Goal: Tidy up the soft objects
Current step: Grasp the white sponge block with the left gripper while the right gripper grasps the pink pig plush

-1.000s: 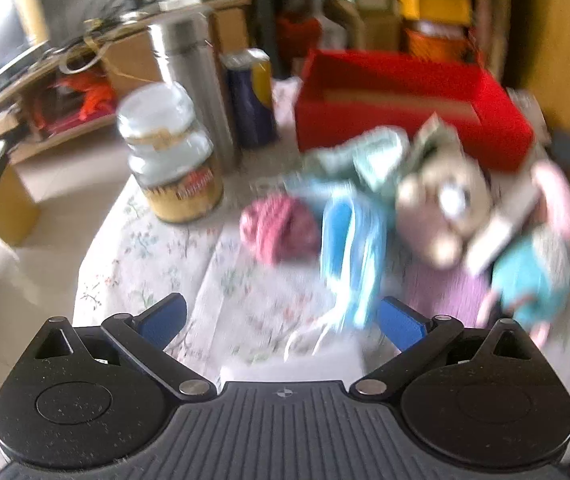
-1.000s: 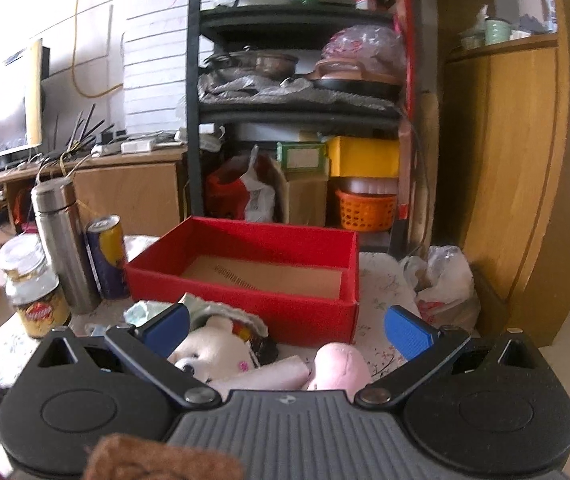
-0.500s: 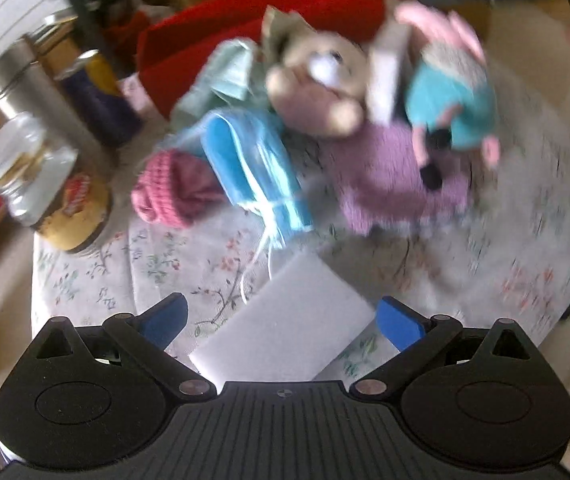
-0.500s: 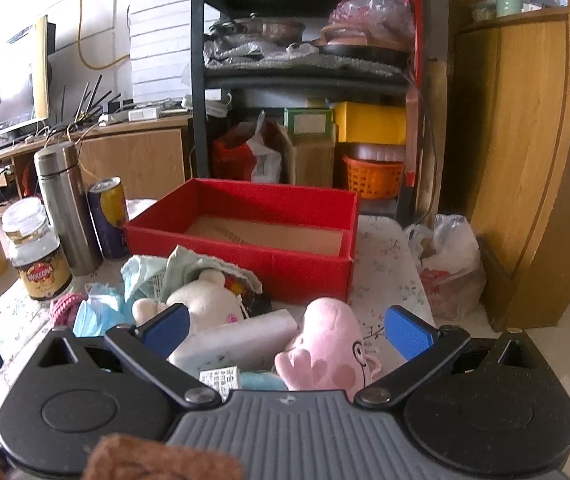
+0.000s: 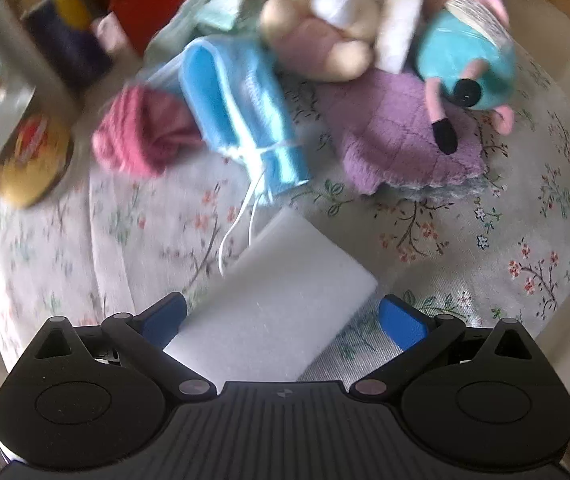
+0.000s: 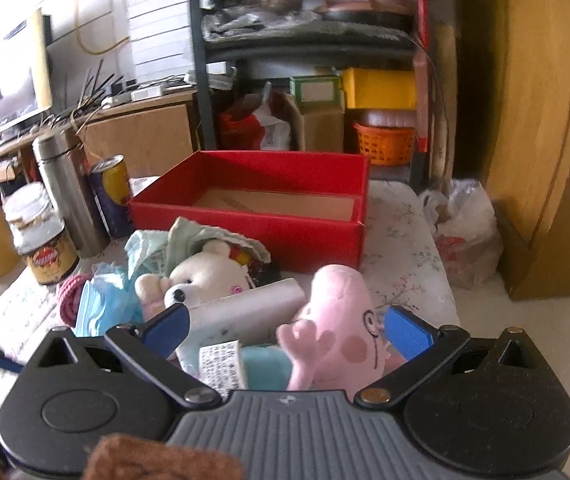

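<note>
1. On the floral surface (image 5: 485, 240): white foam block (image 5: 277, 304), lying between the wide-spread fingers of the left hand-held gripper (image 5: 283, 318).
2. Advice: centre, then squeeze gently.
3. Right hand-held gripper (image 6: 285, 326): wide, over pink plush (image 6: 337, 320); red box (image 6: 245, 216) beyond.

a: the tablecloth (image 5: 525, 216) is pale, printed with small red and blue flowers on thin branches. the sponge block (image 5: 281, 300) is plain white.

b: the face masks (image 5: 241, 108) are sky blue, the knitted piece (image 5: 141, 132) dusty pink, the towel (image 5: 401, 132) mauve.

a: the box (image 6: 285, 224) is red outside, brown inside. the pig toy (image 6: 337, 316) is pink with a teal dress.

b: and the bear (image 6: 205, 276) is cream.
</note>
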`<state>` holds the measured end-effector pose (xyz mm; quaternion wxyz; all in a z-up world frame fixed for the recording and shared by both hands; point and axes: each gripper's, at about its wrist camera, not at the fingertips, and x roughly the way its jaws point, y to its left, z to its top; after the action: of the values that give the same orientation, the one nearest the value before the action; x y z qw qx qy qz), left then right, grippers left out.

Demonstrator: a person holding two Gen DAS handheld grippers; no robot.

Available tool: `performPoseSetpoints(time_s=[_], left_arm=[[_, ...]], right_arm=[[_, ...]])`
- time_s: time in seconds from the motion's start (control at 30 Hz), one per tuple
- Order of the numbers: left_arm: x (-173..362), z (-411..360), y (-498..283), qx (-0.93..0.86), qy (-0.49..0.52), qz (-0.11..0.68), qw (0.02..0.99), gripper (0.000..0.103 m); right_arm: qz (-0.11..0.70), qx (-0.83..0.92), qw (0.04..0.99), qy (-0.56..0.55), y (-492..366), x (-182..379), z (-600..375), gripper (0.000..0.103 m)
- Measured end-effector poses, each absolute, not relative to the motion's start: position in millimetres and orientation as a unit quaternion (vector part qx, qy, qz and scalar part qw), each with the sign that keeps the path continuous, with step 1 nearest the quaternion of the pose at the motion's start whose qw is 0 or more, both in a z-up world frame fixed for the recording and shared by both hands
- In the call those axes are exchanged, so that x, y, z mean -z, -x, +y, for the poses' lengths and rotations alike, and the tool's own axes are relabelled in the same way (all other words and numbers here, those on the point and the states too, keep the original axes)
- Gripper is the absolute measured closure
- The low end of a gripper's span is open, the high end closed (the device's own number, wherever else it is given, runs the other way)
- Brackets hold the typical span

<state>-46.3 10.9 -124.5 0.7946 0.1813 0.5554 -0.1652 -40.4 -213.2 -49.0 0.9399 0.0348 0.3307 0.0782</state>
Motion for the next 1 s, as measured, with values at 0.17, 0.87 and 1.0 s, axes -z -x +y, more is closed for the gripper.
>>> performPoseSetpoints(time_s=[0.17,0.87,1.0], left_arm=[[116,17,54,0.167,-0.159,0.549,0.803,0.021],[110,30,78,0.115,-0.143,0.604,0.775,0.01],[105,31,80,0.121,-0.132,0.598,0.782,0.023]], right_arm=[[0.346,-0.063,0.934,-0.065,36,50,-226,0.024],[0.399,-0.066,0.907,-0.116,31,57,-238,0.024],[0.445,-0.053,0.88,-0.159,22,71,-246,0.024]])
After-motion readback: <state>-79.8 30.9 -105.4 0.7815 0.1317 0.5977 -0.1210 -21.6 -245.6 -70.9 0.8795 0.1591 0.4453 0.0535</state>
